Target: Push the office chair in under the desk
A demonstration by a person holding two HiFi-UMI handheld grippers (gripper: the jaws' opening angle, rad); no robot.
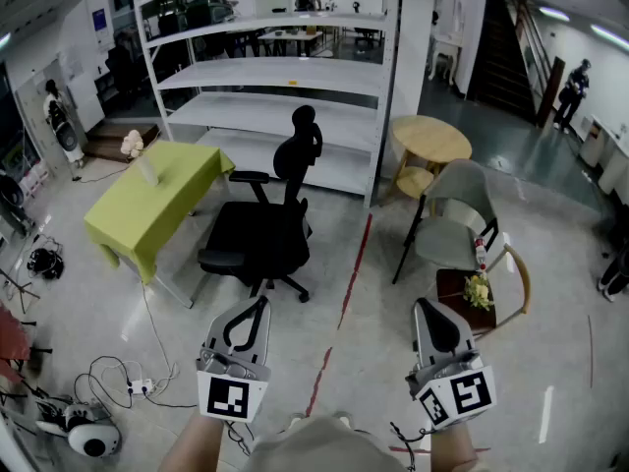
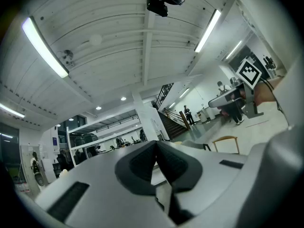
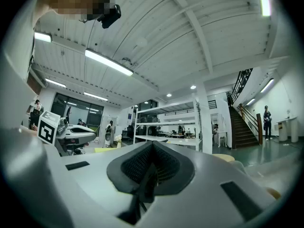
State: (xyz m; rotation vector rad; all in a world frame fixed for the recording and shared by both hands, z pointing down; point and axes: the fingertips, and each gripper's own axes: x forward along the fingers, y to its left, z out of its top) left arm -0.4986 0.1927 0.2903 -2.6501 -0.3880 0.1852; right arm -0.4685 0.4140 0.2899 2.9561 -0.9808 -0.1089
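Head view: office chair (image 1: 257, 226) stands out on the open floor just beside the green-draped desk (image 1: 157, 197), seat turned roughly toward it, not tucked in — push not started. Left gripper (image 1: 256, 311) and right gripper (image 1: 426, 313) are held low and level in front of the person, well apart from the chair; reads as an approach stance.

Left gripper view: jaws pressed together, nothing between the pads (image 2: 140, 167) — clenched empty. Sensible for a push, since closed tips make a stiff bumper.

Right gripper view: same, jaws together on nothing.

My guess at next: walk up, plant tips on the chair's back, shove toward the desk.
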